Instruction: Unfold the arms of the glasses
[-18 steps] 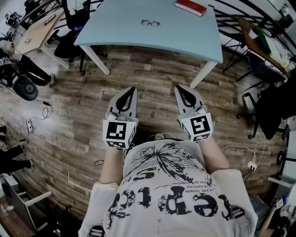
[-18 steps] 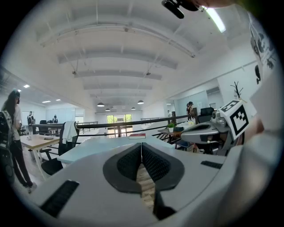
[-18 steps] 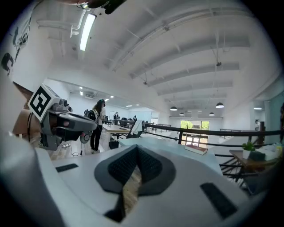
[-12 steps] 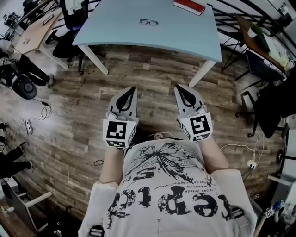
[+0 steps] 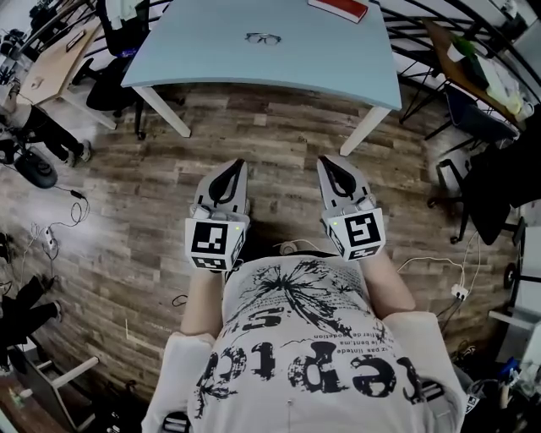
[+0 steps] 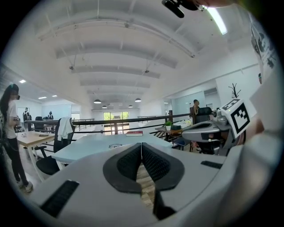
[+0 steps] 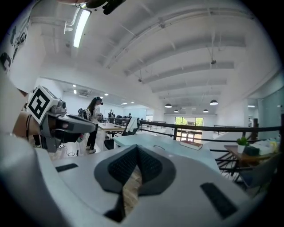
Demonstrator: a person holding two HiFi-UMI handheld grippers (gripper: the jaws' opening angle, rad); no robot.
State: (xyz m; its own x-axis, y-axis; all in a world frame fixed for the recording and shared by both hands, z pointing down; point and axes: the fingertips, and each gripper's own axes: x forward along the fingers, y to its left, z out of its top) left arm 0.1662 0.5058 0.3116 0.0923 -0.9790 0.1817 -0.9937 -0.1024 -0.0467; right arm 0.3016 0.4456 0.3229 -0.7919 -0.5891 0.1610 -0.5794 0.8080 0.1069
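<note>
A pair of dark-rimmed glasses [image 5: 263,38] lies on the pale blue table [image 5: 211,59] far ahead; their arms are too small to make out. Seen from the grippers, the glasses [image 6: 115,146] show as a faint outline on the tabletop, and the glasses [image 7: 159,146] appear likewise. My left gripper [image 5: 237,165] and right gripper [image 5: 325,161] are held close to my body over the wooden floor, well short of the table. Both have their jaws pressed together with nothing between them.
A red book [image 5: 339,8] lies at the table's far right edge. Office chairs [image 5: 106,72] stand left of the table, a dark chair [image 5: 473,118] at right. Cables [image 5: 63,216] trail on the floor at left. A person [image 7: 94,124] stands by a wooden desk [image 5: 51,59].
The view has shifted: table and glasses sit slightly higher and further left in the head view. Both grippers remain shut and in the same place before my body.
</note>
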